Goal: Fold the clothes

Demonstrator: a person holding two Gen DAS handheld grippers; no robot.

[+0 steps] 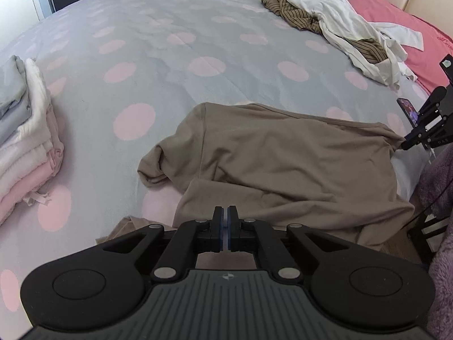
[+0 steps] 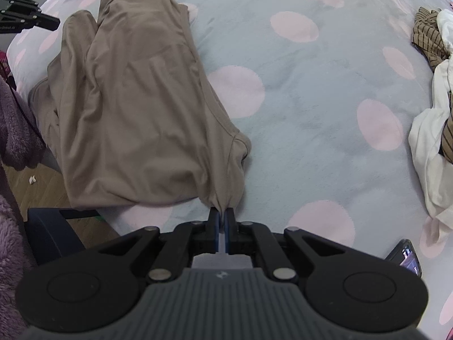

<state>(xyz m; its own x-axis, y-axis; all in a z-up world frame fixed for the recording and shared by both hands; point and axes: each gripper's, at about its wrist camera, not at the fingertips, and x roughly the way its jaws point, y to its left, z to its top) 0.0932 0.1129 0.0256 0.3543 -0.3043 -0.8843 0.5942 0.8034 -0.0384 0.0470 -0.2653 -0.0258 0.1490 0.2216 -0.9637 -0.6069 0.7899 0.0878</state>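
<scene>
A tan T-shirt [image 1: 283, 164] lies on the bed near its front edge, partly folded over itself; it also shows in the right wrist view [image 2: 136, 104]. My left gripper [image 1: 225, 212] is shut, its tips at the shirt's near hem, and I cannot tell if cloth is pinched. My right gripper [image 2: 221, 214] is shut on the shirt's corner near the sleeve. The right gripper also shows at the shirt's right edge in the left wrist view [image 1: 407, 141]. The left gripper shows far left in the right wrist view [image 2: 53, 24].
A stack of folded clothes [image 1: 25, 141] sits at the left. A heap of white and striped clothes [image 1: 339, 34] lies at the back right by a pink pillow [image 1: 396, 22]. A phone [image 2: 407, 256] lies on the dotted bedspread [image 1: 170, 42]. A purple fleece [image 2: 14, 130] hangs beside the bed.
</scene>
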